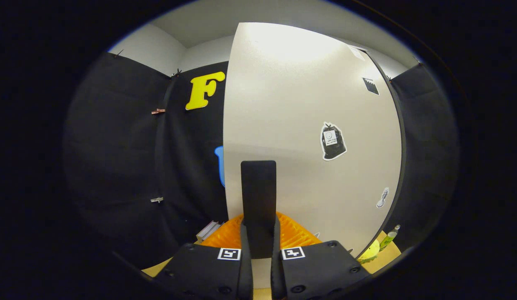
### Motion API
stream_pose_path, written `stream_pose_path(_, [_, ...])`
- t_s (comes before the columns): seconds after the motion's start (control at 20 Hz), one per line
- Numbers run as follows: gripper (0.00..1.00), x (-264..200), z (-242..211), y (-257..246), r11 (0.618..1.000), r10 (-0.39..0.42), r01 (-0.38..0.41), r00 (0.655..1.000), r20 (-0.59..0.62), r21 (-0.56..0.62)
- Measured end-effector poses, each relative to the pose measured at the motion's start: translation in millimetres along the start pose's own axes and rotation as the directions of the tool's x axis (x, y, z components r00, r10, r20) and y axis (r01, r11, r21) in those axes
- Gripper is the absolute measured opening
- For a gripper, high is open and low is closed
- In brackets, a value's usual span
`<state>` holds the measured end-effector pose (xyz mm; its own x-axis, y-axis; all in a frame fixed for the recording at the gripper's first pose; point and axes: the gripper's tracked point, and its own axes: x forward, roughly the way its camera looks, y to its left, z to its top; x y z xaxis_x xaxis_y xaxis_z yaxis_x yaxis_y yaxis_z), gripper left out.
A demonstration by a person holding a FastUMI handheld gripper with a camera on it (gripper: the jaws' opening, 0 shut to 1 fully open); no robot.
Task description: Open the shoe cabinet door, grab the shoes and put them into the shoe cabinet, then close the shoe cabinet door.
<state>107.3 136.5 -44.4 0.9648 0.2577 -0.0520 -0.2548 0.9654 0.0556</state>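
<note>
- Black handle (258,196) sits clamped between both fingers of the tool (260,250).
- Cream cabinet door (308,125) looks stiff, light; the handle gives the surest hold.

An orange ribbed crate (293,233) sat low on the tan surface (389,252). Near that surface's right edge stood a green bottle (389,237), upright, just beside a yellow object (370,252). Small clips (158,111) pinned the black cloth (116,158).
</note>
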Motion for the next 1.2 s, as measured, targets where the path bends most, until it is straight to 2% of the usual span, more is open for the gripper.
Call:
stream_pose_path(0.5, [0.2, -81, 9, -42, 0.999, 0.025, -0.025, 1.0, -0.005, 0.036])
stream_pose_path(1.05, [0.2, -133, 15, -94, 0.999, -0.023, 0.023, 0.999, -0.028, 0.024])
stream_pose_path(1.2, [0.2, -143, 15, -113, 0.997, -0.077, 0.077, 0.997, -0.024, 0.016])
